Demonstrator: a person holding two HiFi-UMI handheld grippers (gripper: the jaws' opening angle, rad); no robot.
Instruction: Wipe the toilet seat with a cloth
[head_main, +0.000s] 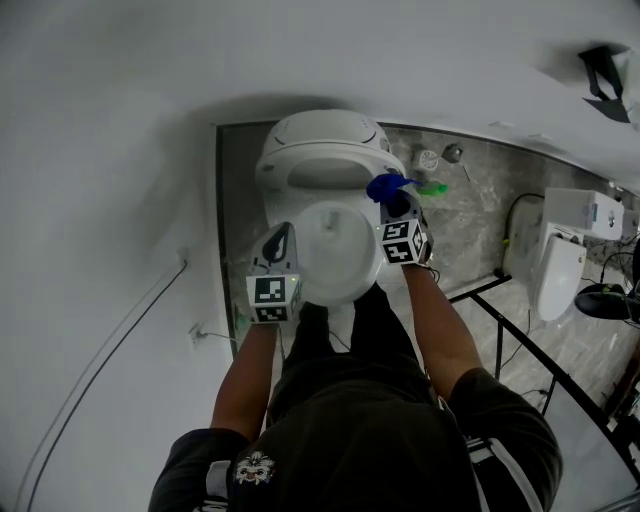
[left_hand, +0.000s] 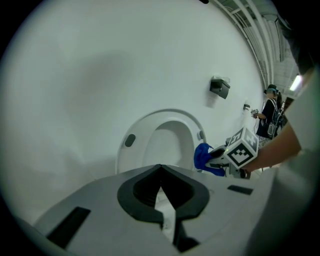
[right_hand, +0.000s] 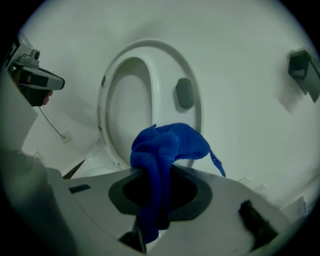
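Note:
A white toilet stands against the wall, its seat (head_main: 325, 172) (left_hand: 170, 120) (right_hand: 155, 70) and lid raised upright. Below it lies the open bowl (head_main: 335, 255). My right gripper (head_main: 392, 197) (right_hand: 152, 172) is shut on a blue cloth (head_main: 388, 185) (right_hand: 167, 145) (left_hand: 202, 156), held at the seat's right side near the hinge. The cloth bunches out above the jaws and hangs down between them. My left gripper (head_main: 281, 238) (left_hand: 160, 182) is shut and holds nothing; it hovers over the bowl's left rim.
The person's legs stand right before the bowl. A green thing (head_main: 433, 188) and a floor drain (head_main: 428, 159) lie on the marble floor at right. A second toilet (head_main: 560, 270) and a black rail (head_main: 540, 360) are farther right. A dark fitting (left_hand: 219, 87) (right_hand: 302, 67) hangs on the wall.

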